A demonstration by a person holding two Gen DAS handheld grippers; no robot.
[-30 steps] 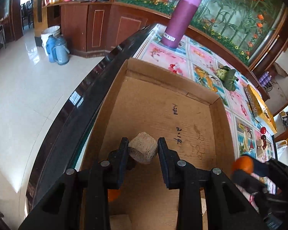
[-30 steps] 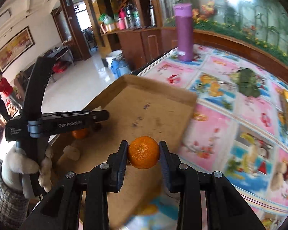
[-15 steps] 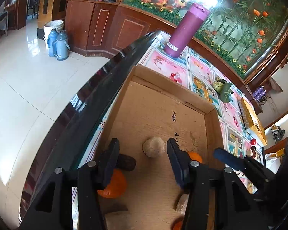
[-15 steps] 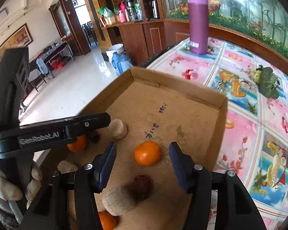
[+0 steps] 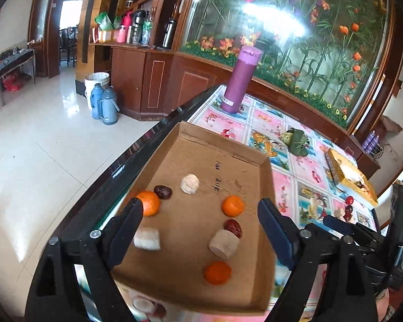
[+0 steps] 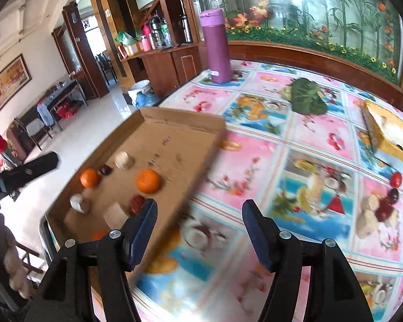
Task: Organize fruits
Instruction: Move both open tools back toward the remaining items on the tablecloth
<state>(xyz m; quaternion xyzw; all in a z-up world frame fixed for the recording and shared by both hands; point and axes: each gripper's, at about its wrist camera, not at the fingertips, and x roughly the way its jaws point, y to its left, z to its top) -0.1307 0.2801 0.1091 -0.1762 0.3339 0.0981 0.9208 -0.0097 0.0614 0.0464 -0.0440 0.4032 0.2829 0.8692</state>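
A shallow cardboard tray [image 5: 223,145] [image 6: 180,118] lies at the table's left edge. In it are oranges [image 5: 233,205] [image 6: 148,180], red dates [image 5: 233,227] and pale beige pieces [image 5: 190,184]. My left gripper [image 5: 200,222] is open and empty, raised above the tray's near half. My right gripper [image 6: 198,222] is open and empty, above the tablecloth just right of the tray. More fruit, a red tomato [image 6: 396,179], dates and pale pieces [image 6: 381,209], lies on the cloth at the right.
A tall purple flask [image 5: 240,80] [image 6: 217,53] stands at the table's far end. A green leafy bundle [image 6: 307,96] and a yellow box [image 6: 389,131] lie on the fruit-print tablecloth [image 6: 309,147]. The table's dark edge [image 5: 137,155] drops to the floor at left.
My left gripper let go of a pale piece and my right let go of an orange into the tray. Both opened and drew back; the right swung to the right.
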